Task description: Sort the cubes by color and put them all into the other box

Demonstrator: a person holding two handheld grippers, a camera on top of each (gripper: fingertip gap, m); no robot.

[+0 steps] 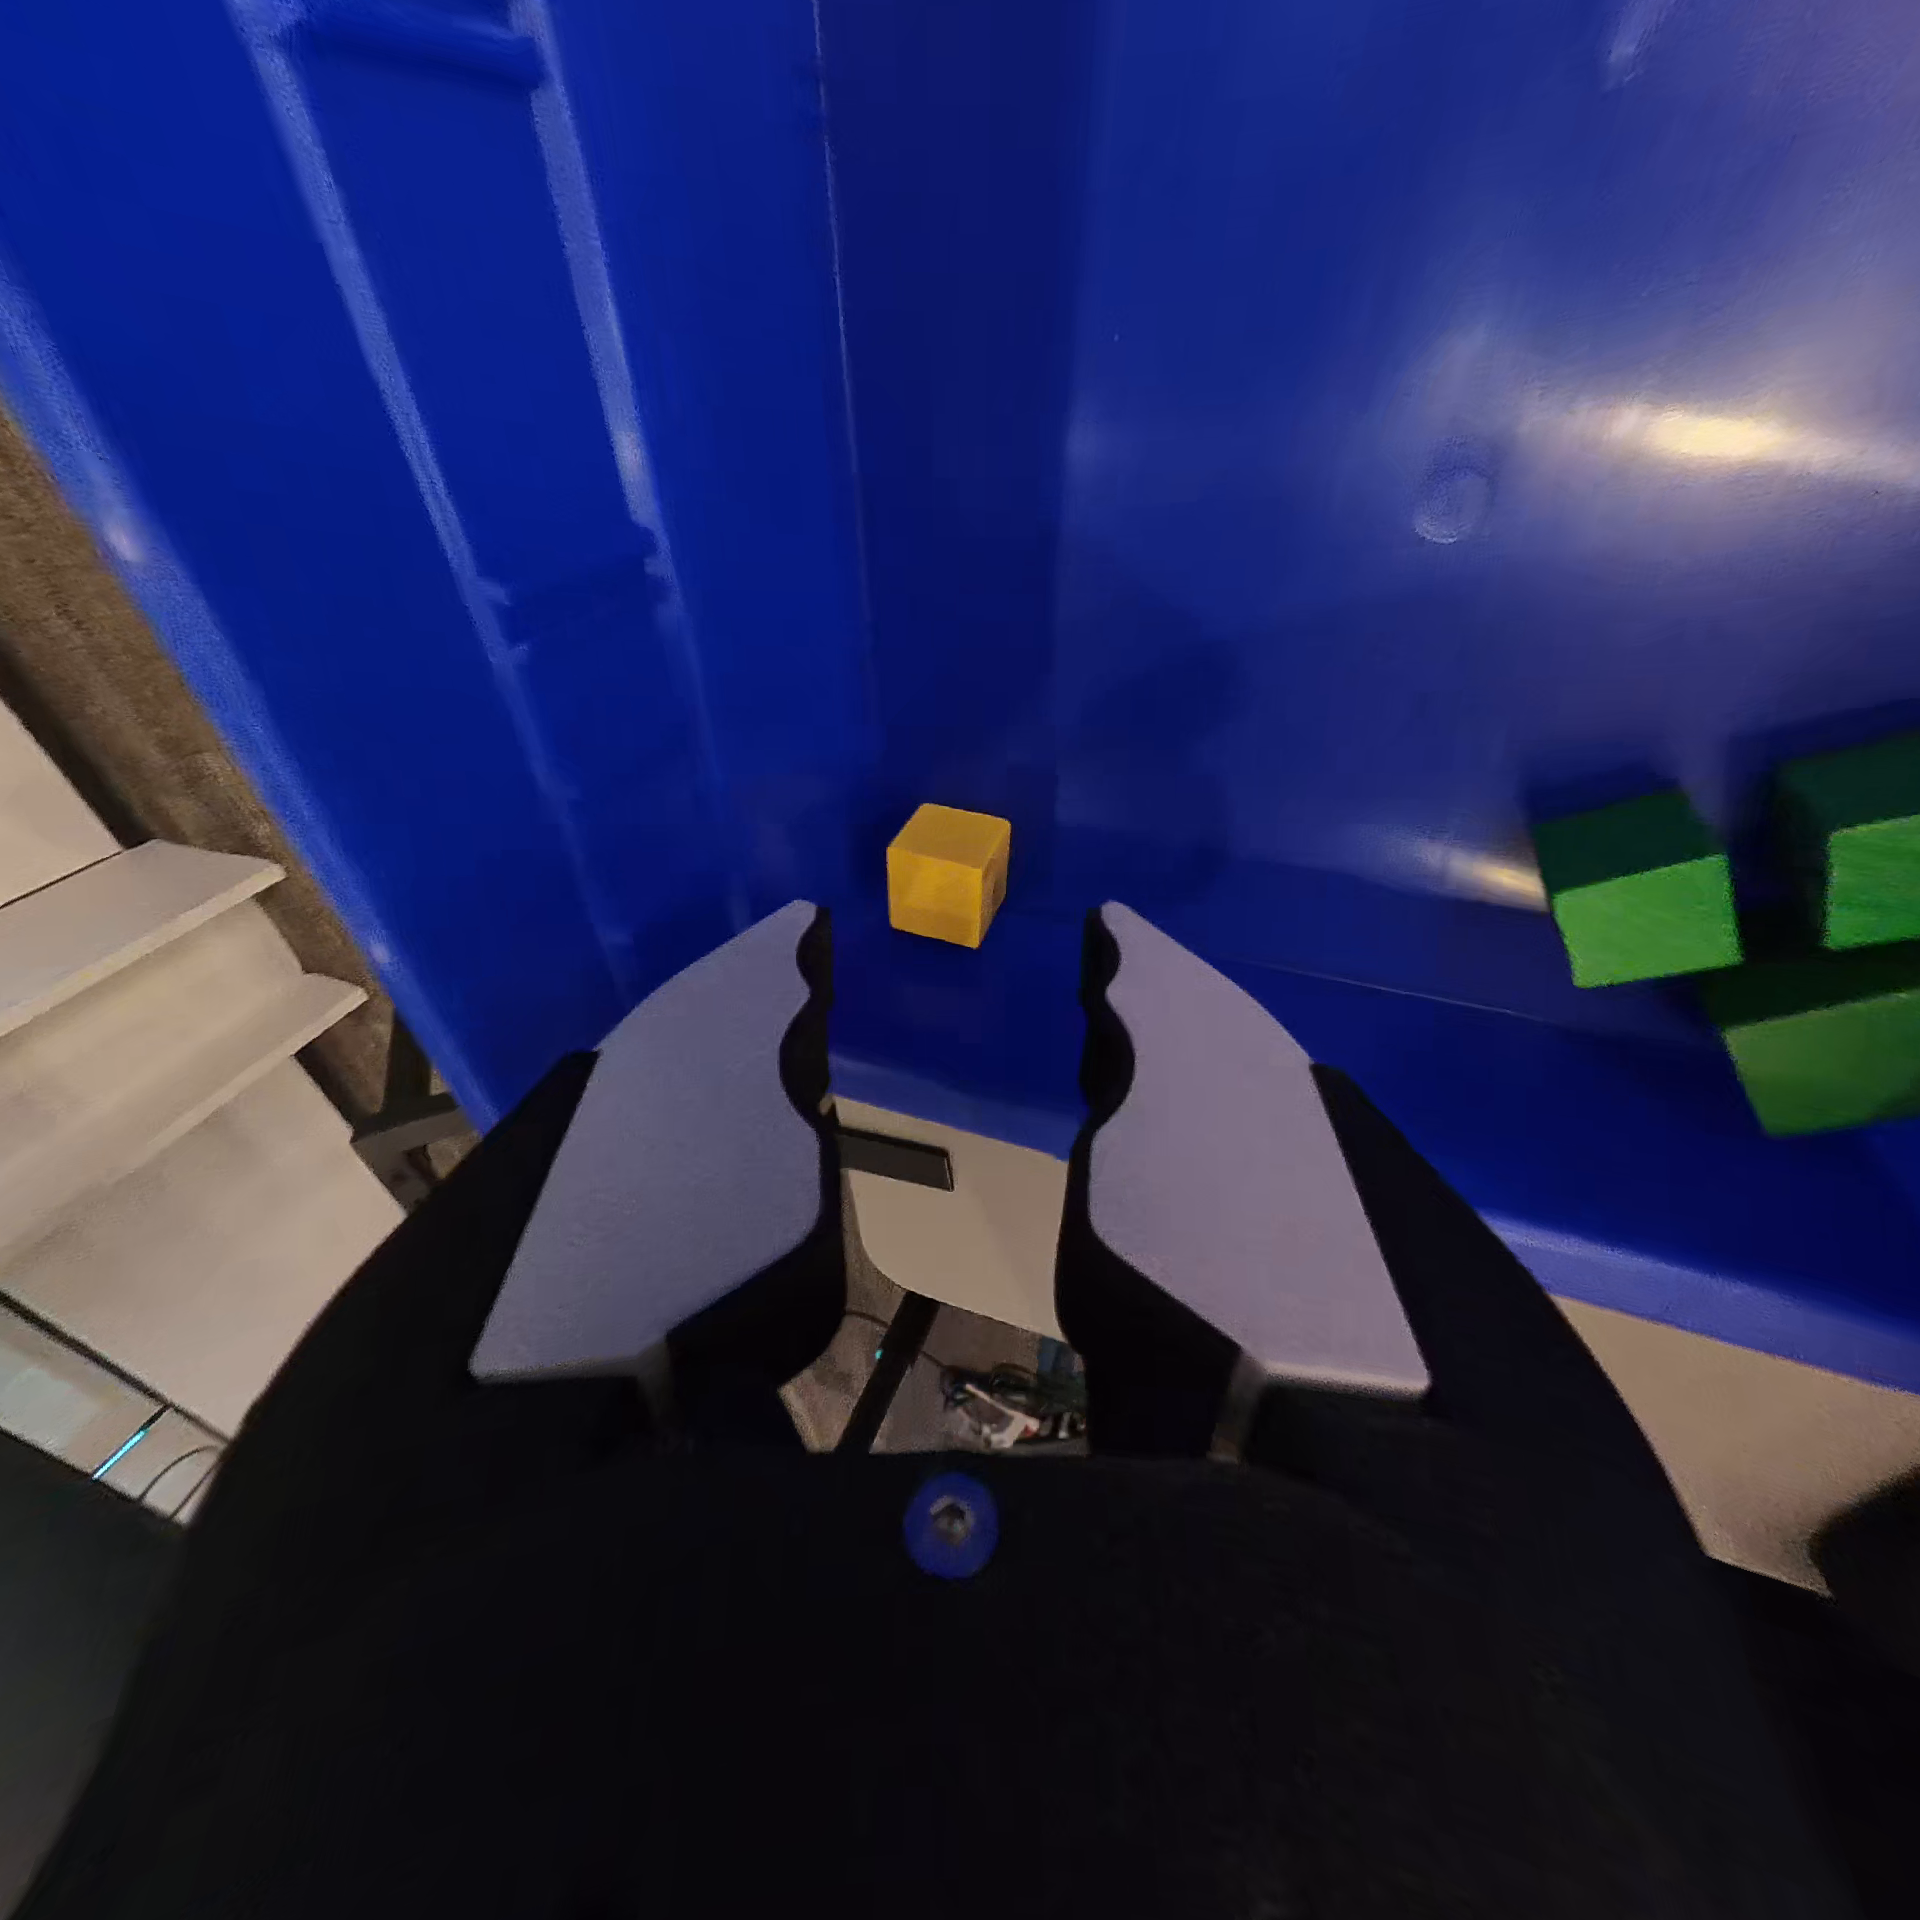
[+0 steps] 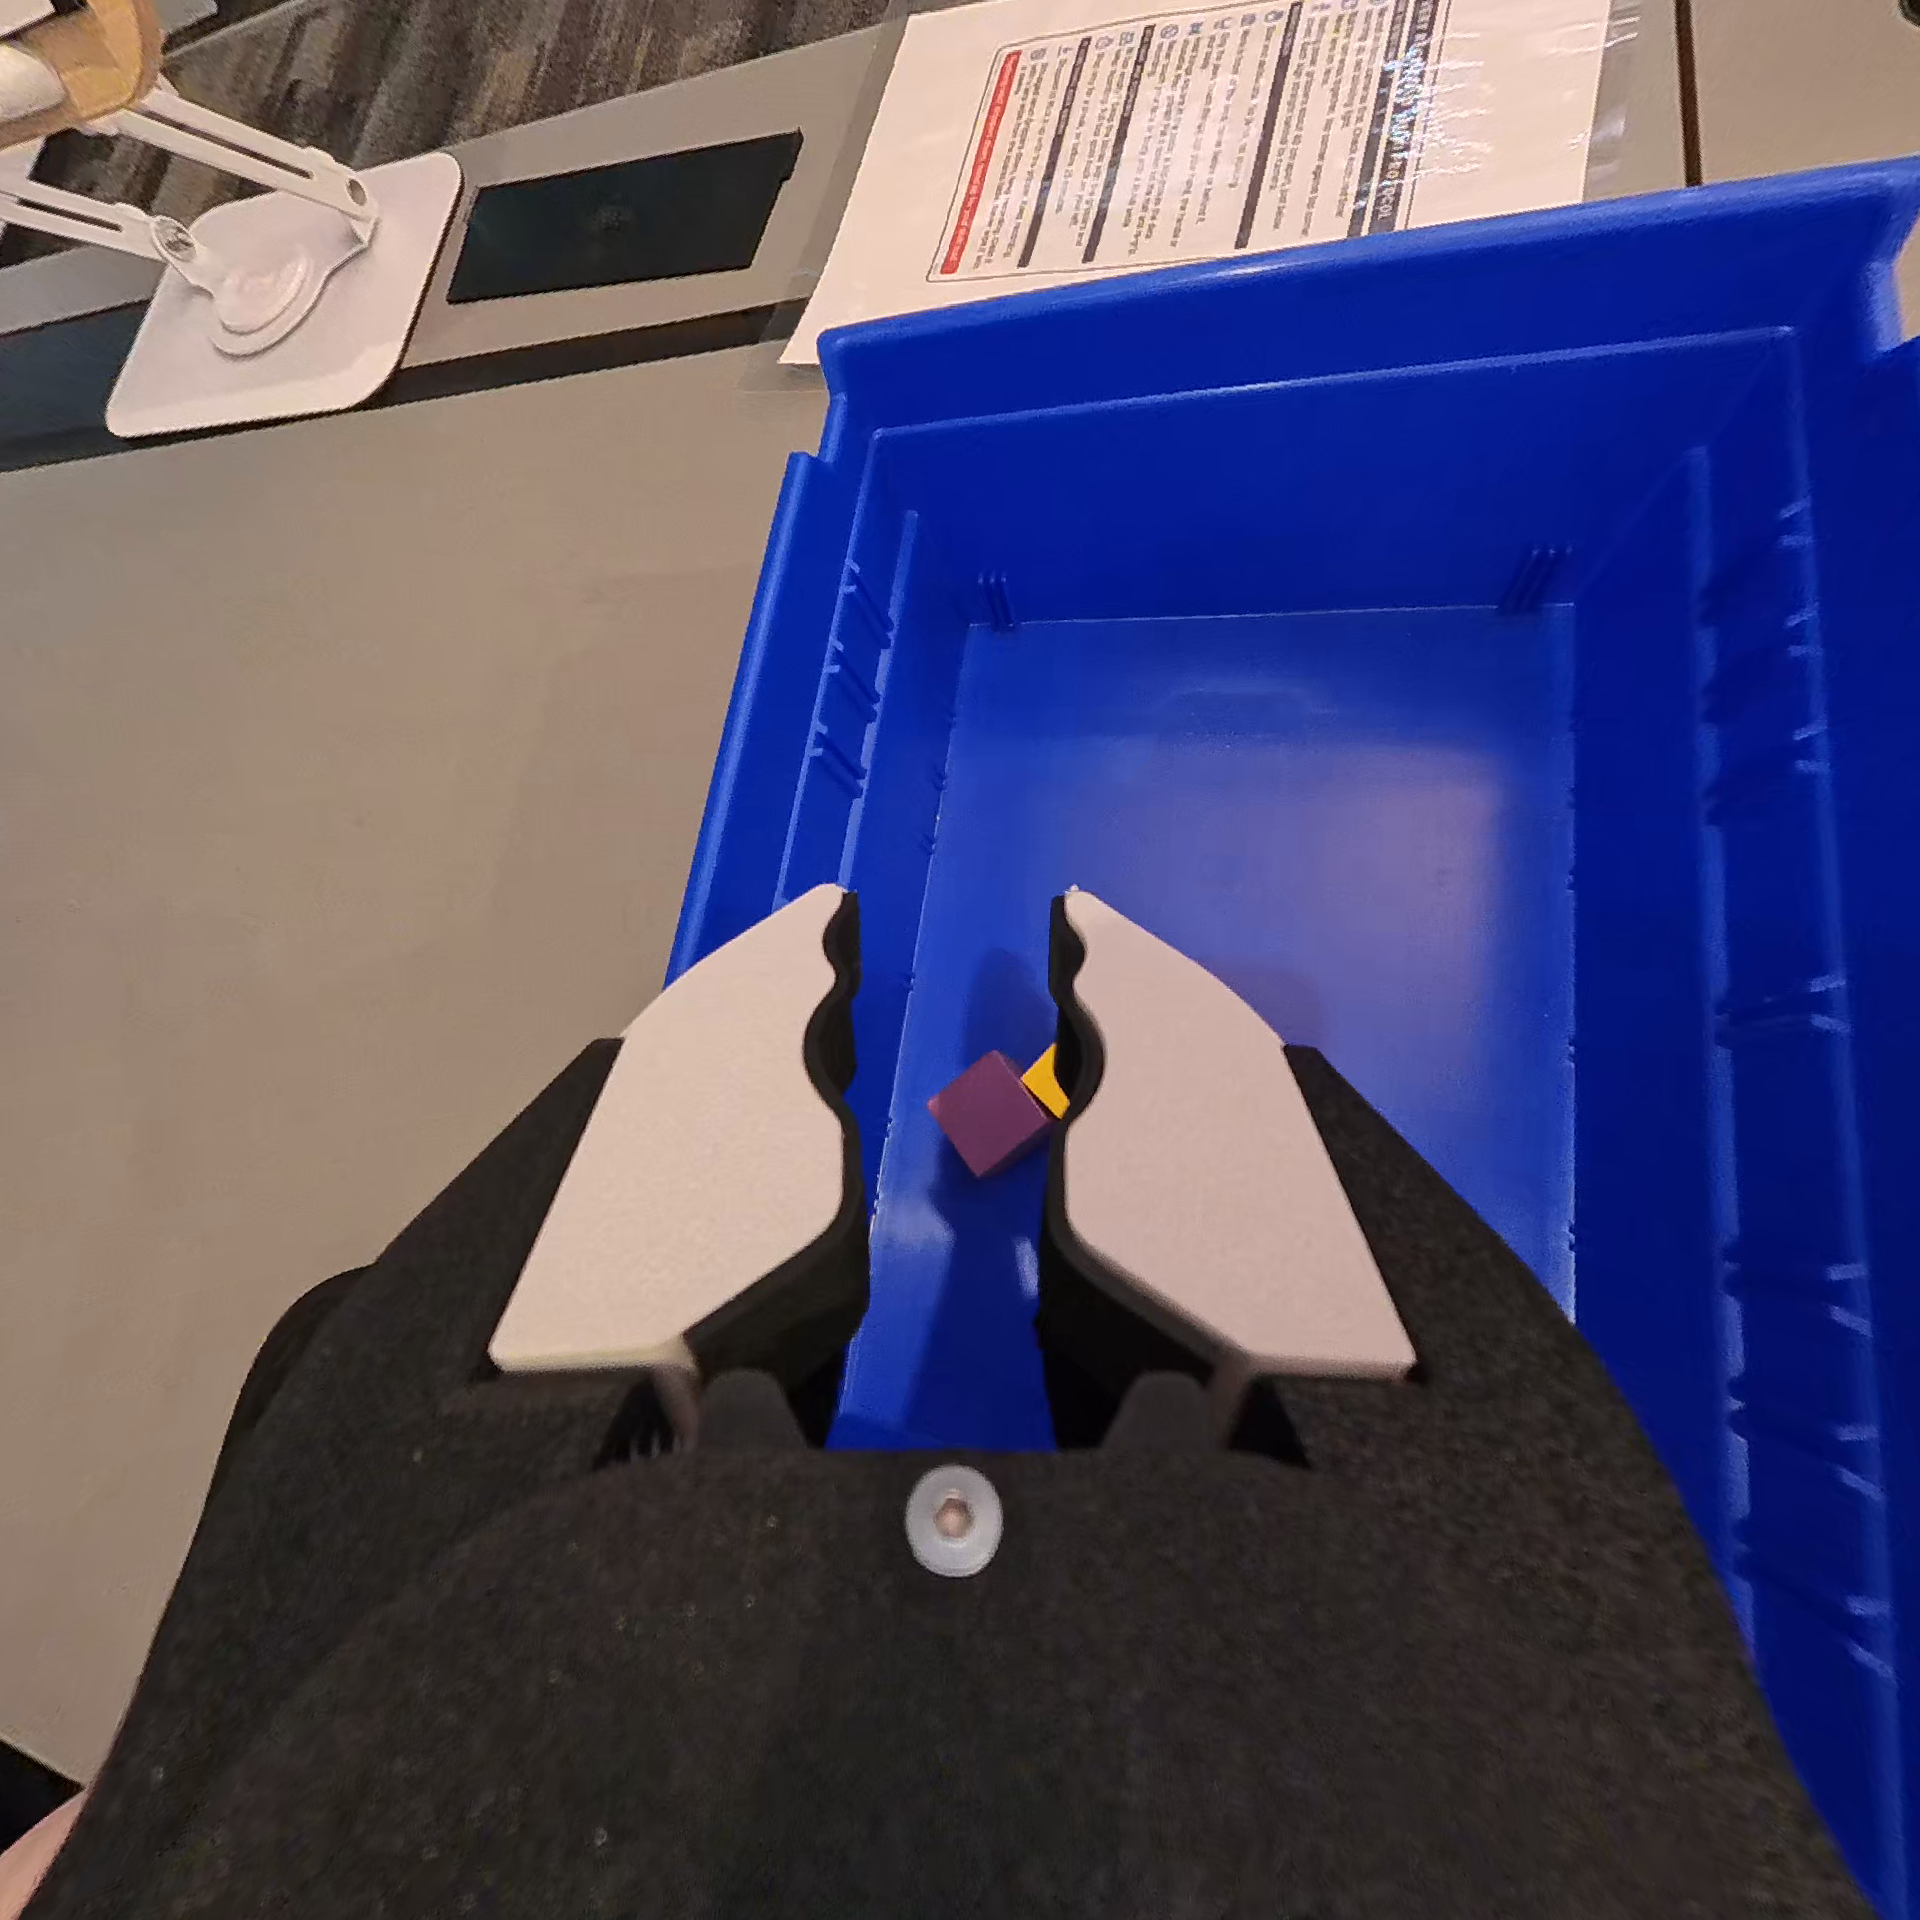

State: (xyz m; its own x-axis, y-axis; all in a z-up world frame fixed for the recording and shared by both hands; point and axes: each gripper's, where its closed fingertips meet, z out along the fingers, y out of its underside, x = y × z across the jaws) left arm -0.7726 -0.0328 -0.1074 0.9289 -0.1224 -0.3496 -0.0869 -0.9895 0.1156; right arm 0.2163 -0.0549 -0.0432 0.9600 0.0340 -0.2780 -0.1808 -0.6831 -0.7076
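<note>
Cubes split between two blue bins. Left gripper (image 1: 956, 935) spread wide and holding nothing, aimed at a lone yellow cube (image 1: 945, 875) resting near a corner of the first bin (image 1: 1247, 416). Three green cubes (image 1: 1652, 904) clustered off to the right in that same bin, touching or nearly touching one another, well apart from the yellow one.

Right gripper (image 2: 956, 925) likewise open and empty, poised above the second bin (image 2: 1299, 810). Below it, on the bin floor close to the near left wall, a purple cube (image 2: 987, 1112) with a second yellow cube (image 2: 1047, 1081) tucked just behind, partly hidden by the right finger. Cannot tell whether those two touch.

Handling, judged from the look: small, rigid, probably light blocks with flat painted faces, likely a little slick but not fragile. Best taken across two opposite flat faces, squarely, rather than corner to corner, to avoid a twist or a pop-out. Yellow cube in the first bin sits close to the walls, so little room for a finger on the wall side; approach from above looks simplest. Purple cube lies turned at an angle to the fingers, calling for a wrist rotation before any closing.

Beyond the second bin on the grey table (image 2: 364, 831): a printed sheet (image 2: 1195, 135) and a white stand (image 2: 281, 291).
</note>
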